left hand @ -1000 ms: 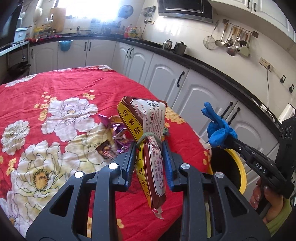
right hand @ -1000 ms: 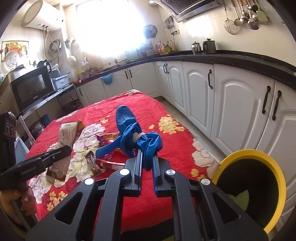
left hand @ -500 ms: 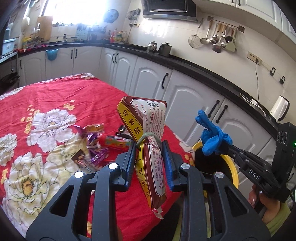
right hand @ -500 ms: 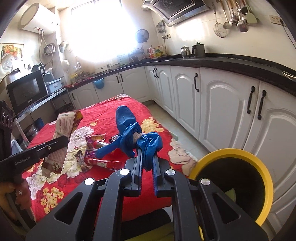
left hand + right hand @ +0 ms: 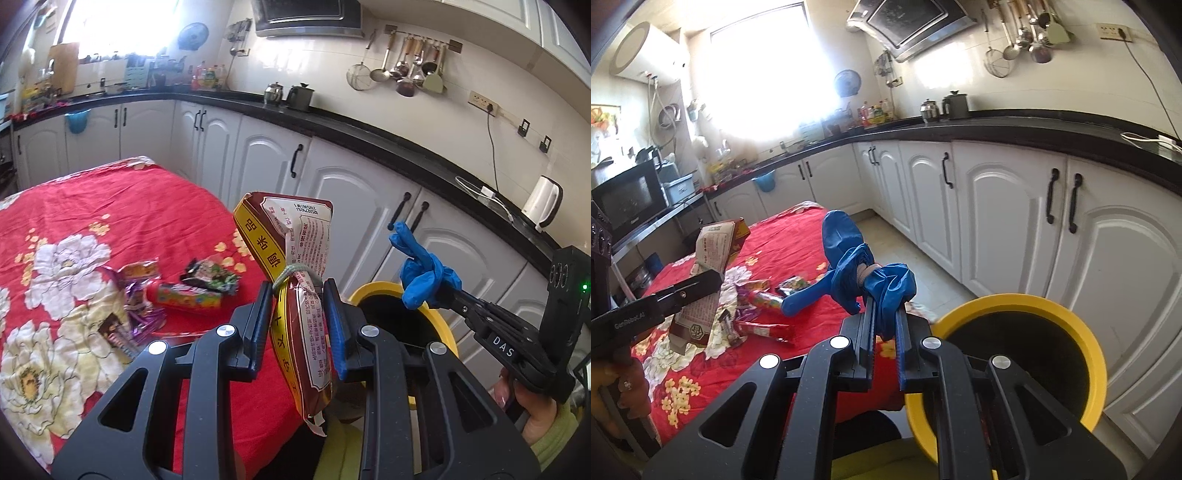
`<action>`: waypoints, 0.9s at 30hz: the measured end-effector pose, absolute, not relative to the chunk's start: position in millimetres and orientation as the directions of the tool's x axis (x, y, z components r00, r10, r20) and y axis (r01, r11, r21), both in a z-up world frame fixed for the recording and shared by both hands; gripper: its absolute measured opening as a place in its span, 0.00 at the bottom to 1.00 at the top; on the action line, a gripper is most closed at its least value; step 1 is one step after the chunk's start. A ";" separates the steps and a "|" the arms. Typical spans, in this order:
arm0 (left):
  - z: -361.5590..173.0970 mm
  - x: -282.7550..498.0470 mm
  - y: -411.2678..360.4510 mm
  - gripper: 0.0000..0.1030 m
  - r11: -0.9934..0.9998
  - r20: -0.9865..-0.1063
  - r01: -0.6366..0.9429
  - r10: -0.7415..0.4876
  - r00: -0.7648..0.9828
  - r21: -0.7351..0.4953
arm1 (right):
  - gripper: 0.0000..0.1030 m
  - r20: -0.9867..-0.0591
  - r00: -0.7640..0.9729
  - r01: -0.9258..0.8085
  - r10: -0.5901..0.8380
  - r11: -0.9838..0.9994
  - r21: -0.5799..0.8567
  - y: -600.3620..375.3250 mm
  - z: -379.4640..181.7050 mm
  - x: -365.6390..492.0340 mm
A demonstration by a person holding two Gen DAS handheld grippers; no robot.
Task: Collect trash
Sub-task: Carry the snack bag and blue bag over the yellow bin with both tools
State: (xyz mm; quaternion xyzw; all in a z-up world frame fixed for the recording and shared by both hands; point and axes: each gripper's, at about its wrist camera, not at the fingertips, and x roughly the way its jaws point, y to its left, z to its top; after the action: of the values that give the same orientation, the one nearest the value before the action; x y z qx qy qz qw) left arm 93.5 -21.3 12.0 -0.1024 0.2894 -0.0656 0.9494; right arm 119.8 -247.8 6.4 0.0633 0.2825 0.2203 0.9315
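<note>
our left gripper (image 5: 299, 325) is clamped on the tied seasoning packet (image 5: 295, 280), and our right gripper (image 5: 884, 326) is closed tight on the knotted blue glove (image 5: 864, 273), both held near the yellow-rimmed bin (image 5: 1067, 314) just off the table's (image 5: 110, 206) near corner. we judge neither piece dropped yet. several small snack wrappers (image 5: 177, 291) remain near that edge, uncollected.

Glossy printed foil seasoning packet (image 5: 303, 295), thin crinkled blue plastic glove (image 5: 871, 273), smooth yellow plastic bin (image 5: 1071, 325), matt red floral cloth (image 5: 110, 206), shiny candy wrappers (image 5: 184, 291), perhaps foil, matt black plastic grippers
</note>
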 end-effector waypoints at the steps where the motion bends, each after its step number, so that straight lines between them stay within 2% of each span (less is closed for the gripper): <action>1: 12.8 94.6 -24.3 0.21 0.970 -0.536 0.070 -0.188 0.823 -0.232 | 0.09 -0.498 0.746 -0.368 0.441 0.897 0.243 -252.1 6.1 120.2; 27: 0.7 136.4 -122.6 0.21 0.942 -0.552 0.248 -0.333 0.765 -0.224 | 0.09 -0.540 0.794 -0.145 0.279 0.950 0.278 -346.8 -26.8 120.7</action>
State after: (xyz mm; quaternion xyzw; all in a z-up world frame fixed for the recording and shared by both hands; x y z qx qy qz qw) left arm 136.4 -122.6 0.7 -0.0692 0.3059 -0.1551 0.9368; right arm 120.7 -346.8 -26.8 0.1119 0.3002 0.1126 0.9406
